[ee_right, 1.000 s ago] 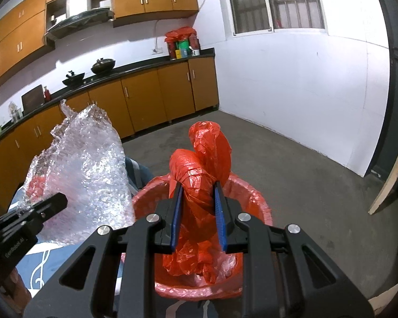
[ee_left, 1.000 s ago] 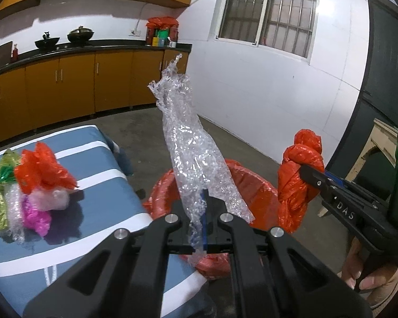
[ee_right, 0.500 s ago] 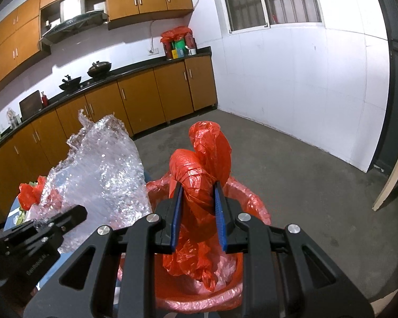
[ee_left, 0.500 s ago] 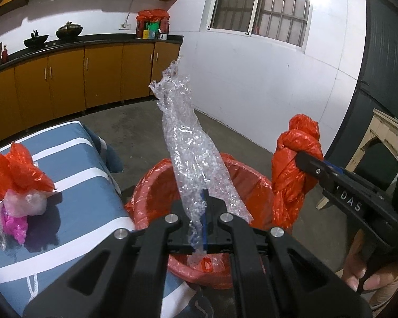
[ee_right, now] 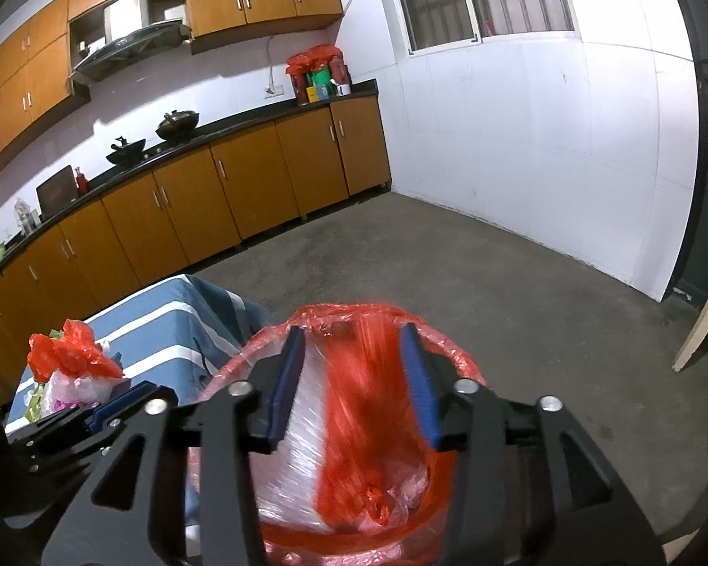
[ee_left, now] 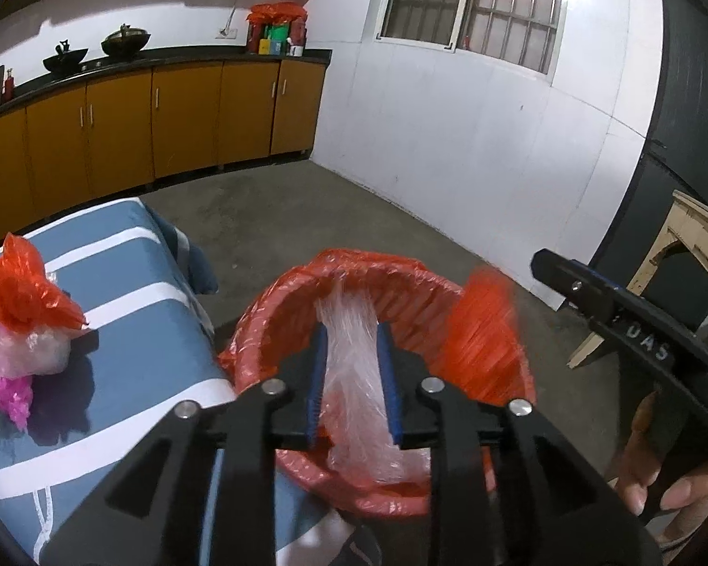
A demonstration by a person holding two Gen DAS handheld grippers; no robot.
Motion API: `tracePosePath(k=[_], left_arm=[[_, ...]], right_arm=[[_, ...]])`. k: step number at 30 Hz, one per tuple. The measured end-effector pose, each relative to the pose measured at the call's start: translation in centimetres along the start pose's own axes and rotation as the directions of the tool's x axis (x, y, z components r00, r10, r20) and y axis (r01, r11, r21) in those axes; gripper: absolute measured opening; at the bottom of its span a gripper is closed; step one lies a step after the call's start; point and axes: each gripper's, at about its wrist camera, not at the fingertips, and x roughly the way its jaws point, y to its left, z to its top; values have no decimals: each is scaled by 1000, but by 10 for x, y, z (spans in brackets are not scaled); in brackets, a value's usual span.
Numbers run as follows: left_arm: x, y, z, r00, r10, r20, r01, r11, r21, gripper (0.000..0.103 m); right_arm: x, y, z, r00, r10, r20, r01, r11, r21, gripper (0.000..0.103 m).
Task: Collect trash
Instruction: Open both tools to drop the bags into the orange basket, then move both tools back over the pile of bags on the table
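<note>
Opening over the red-lined bin [ee_left: 269, 311], left gripper [ee_left: 351, 377] frees blurred clear plastic wrap [ee_left: 354, 377] (mid-fall); right gripper [ee_right: 354, 382], jaws parting, drops red bag [ee_right: 368, 405]

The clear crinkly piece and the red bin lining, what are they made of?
The clear piece looks like thin plastic film, possibly bubble wrap: see-through, glossy and wrinkled, though blurred as it drops between the left tool's opening jaws. The bin lining looks like a thin red plastic bag: shiny, translucent and crumpled over the rim.
</note>
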Motion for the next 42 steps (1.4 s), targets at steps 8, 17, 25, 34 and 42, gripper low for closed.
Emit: tracePosePath(k=[8,17,25,34,42], left_arm=[[-3,20,-8,996,93,-1,-93,995,-22,41],[-19,40,-9,991,135,13,-134,990,-44,42],[-56,71,-15,976,209,65,-205,977,-64,45],[-118,138,-39,918,379,117,-364,922,-131,49],[-170,213,-71,839,537,85,-502,826,-258,54]], right_arm=[[2,1,-9,1000,-16,-21,15,1000,-16,52],[-3,13,-5,1000,-1,-18,0,999,-44,52],[-7,42,-4,999,38,-14,-39,995,-92,52],[-1,105,-10,991,132,-35,-136,977,-166,52],[6,180,-23,965,249,-84,-262,934,-241,52]])
